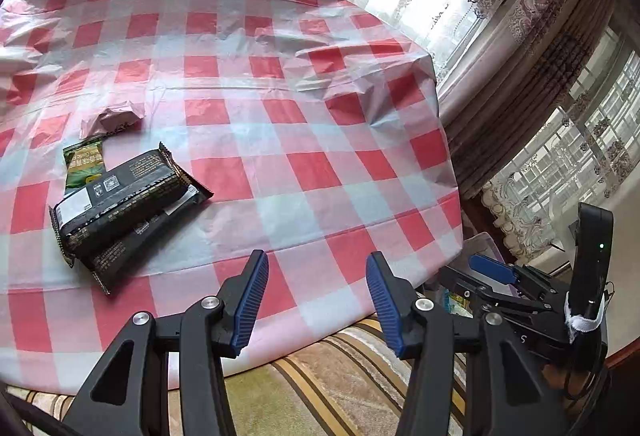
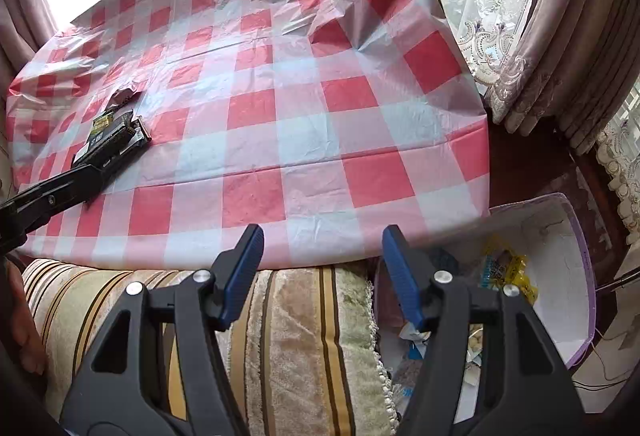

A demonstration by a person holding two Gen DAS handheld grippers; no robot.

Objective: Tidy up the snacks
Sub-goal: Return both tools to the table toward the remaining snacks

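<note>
Two black snack packs (image 1: 120,204) lie stacked on the red-and-white checked tablecloth (image 1: 280,124) at the left, with a green packet (image 1: 85,165) and a pink wrapper (image 1: 114,118) behind them. My left gripper (image 1: 317,302) is open and empty over the table's near edge, to the right of the packs. My right gripper (image 2: 322,276) is open and empty above the table's edge and a white bin (image 2: 576,276) that holds a yellow snack bag (image 2: 506,270) and other packets. The black packs (image 2: 114,144) show small in the right wrist view.
A striped cushioned seat (image 2: 280,336) sits below the table's near edge. Lace and brown curtains (image 1: 540,56) hang at the windows to the right. The right gripper (image 1: 492,272) shows low at the right of the left wrist view, beside the table edge.
</note>
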